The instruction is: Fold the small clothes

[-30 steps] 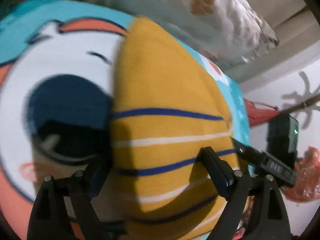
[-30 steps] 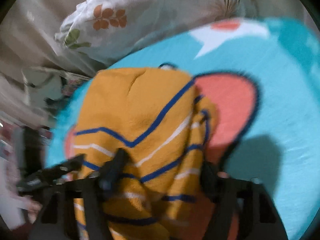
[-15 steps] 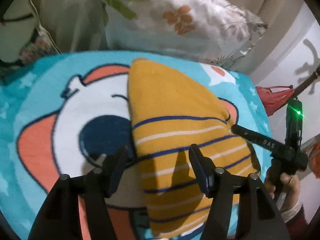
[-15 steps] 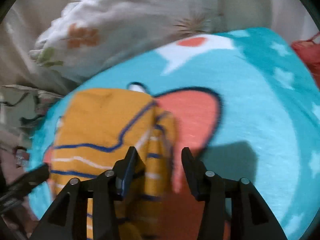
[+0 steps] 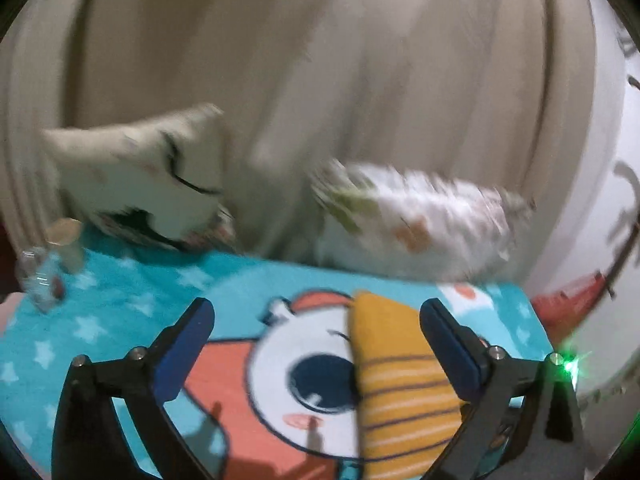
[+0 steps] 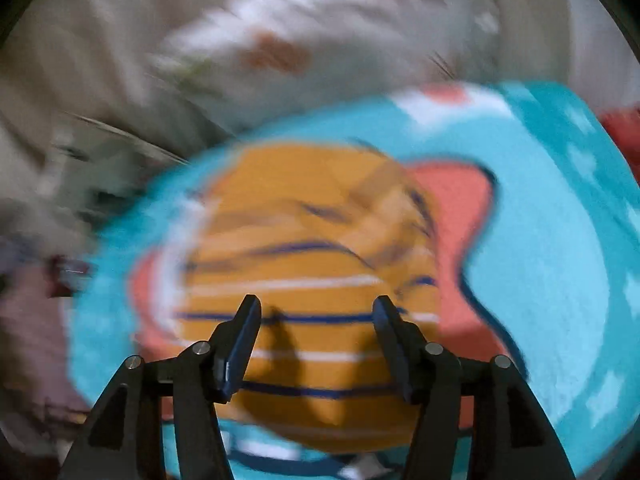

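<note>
A folded mustard-yellow garment with blue and white stripes (image 5: pixel 400 392) lies on a turquoise cartoon blanket (image 5: pixel 120 320). My left gripper (image 5: pixel 316 336) is open and empty, raised above the blanket, with the garment under its right finger. In the right wrist view the garment (image 6: pixel 312 248) lies flat below my right gripper (image 6: pixel 316 332), which is open and empty above its near edge. The right wrist view is blurred by motion.
Two pillows, one with a face print (image 5: pixel 136 184) and one floral (image 5: pixel 420 224), stand at the blanket's far edge against a beige curtain (image 5: pixel 320 60). A clear bottle (image 5: pixel 44 276) sits at the far left. A red item (image 5: pixel 576 300) lies at the right.
Both grippers have opened wider and pulled up and back from the garment. The garment now lies folded and free on the blanket.
</note>
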The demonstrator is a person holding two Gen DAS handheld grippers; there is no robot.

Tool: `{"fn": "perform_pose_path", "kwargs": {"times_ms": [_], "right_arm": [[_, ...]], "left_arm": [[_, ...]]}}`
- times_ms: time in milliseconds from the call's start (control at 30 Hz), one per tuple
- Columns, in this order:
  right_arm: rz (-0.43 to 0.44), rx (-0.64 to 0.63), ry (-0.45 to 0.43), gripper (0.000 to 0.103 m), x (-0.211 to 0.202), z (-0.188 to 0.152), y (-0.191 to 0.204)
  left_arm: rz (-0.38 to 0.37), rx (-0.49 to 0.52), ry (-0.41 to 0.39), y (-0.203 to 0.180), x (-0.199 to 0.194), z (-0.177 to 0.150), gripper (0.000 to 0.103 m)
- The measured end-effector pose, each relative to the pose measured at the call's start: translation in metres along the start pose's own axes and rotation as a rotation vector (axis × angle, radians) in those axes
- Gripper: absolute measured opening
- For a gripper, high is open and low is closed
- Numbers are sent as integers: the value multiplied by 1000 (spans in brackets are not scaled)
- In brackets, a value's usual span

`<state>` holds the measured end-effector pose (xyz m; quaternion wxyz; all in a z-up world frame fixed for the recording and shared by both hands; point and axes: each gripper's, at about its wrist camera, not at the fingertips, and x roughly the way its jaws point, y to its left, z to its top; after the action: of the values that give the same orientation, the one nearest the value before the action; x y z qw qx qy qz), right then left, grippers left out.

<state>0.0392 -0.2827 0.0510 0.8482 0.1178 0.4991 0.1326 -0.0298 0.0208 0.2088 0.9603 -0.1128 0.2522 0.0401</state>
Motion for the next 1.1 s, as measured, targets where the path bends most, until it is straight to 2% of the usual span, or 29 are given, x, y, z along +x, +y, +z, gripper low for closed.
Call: {"fn": "perform_pose_path", "kwargs": {"times_ms": [33, 67, 133, 167, 233, 367, 400, 533, 733, 900, 1000, 1100], "right_arm": [[-77, 28, 23, 73, 10, -6, -10], [-108, 51, 29, 80, 9, -10, -14], [-101, 114, 30, 81, 2, -13, -20], [-100, 129, 23, 81, -5, -14, -19], [-123, 115, -2, 81, -17, -14, -8], [-120, 92, -64, 81, -42, -6, 12], [-113, 91, -80, 81, -47, -3, 17], [-96, 65, -141, 81, -70, 1, 48], [-176, 18, -177, 81, -98, -14, 80], [-246, 61, -171, 81, -120, -30, 76], [-267, 125, -136, 81, -119, -33, 65], [-270, 168, -92, 81, -100, -31, 59]], "left_arm": [[-6, -14, -21, 7, -11, 6, 103], [-16, -19, -36, 12, -18, 9, 103], [8, -8, -76, 17, -35, 16, 103], [43, 16, -84, 17, -41, 20, 103], [79, 76, -98, 15, -50, 25, 103], [157, 173, -205, 9, -66, 22, 103], [160, 183, -209, 9, -68, 20, 103], [113, 212, -93, 6, -57, 28, 103], [110, 295, -44, -7, -47, 48, 103], [104, 237, 47, 0, -40, 50, 103], [114, 211, 42, 12, -44, 44, 103], [134, 174, 51, 27, -42, 33, 103]]}}
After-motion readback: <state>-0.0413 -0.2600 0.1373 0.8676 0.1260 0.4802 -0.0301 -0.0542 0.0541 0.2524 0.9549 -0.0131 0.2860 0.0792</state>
